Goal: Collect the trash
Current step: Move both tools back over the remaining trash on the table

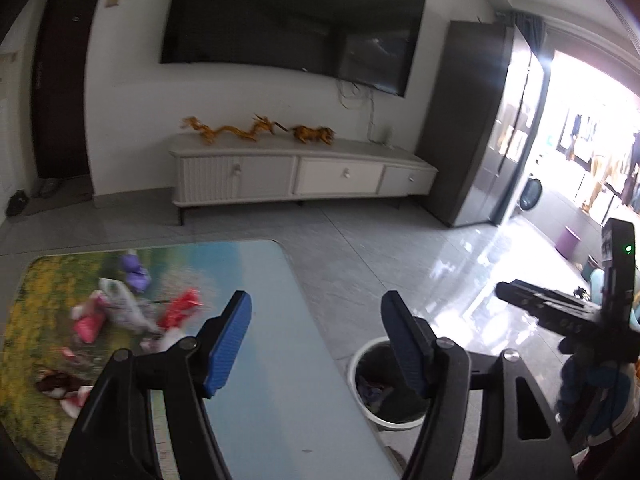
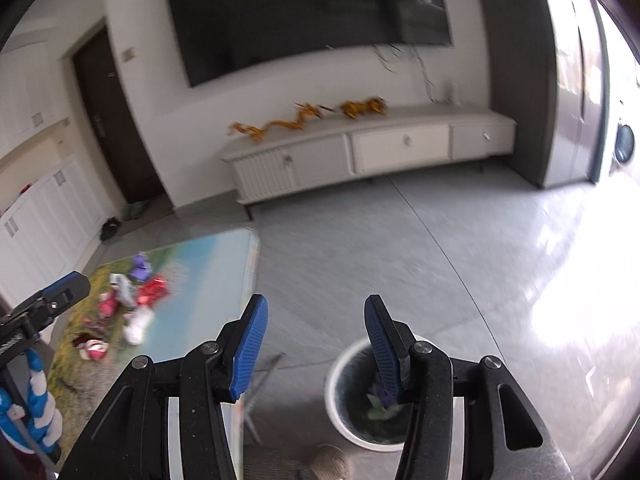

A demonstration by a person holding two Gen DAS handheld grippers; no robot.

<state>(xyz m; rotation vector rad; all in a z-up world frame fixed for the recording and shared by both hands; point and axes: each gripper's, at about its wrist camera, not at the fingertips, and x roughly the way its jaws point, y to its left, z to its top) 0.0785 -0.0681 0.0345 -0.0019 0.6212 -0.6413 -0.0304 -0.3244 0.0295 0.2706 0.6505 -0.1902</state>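
Observation:
Several crumpled wrappers, red (image 1: 182,310), pink (image 1: 89,326), silver (image 1: 124,304) and purple (image 1: 135,270), lie in a heap on the left of the picture-printed table (image 1: 264,344). They also show in the right wrist view (image 2: 134,304). A white-rimmed bin (image 1: 362,394) with trash inside stands on the floor right of the table; it also shows in the right wrist view (image 2: 340,396). My left gripper (image 1: 316,340) is open and empty above the table's right edge. My right gripper (image 2: 316,348) is open and empty above the bin's left side.
A white TV cabinet (image 1: 304,172) with gold dragon figures stands against the far wall under a large TV. A dark tall cabinet (image 1: 476,128) stands at the right. Grey tiled floor (image 2: 420,248) lies between table and cabinet.

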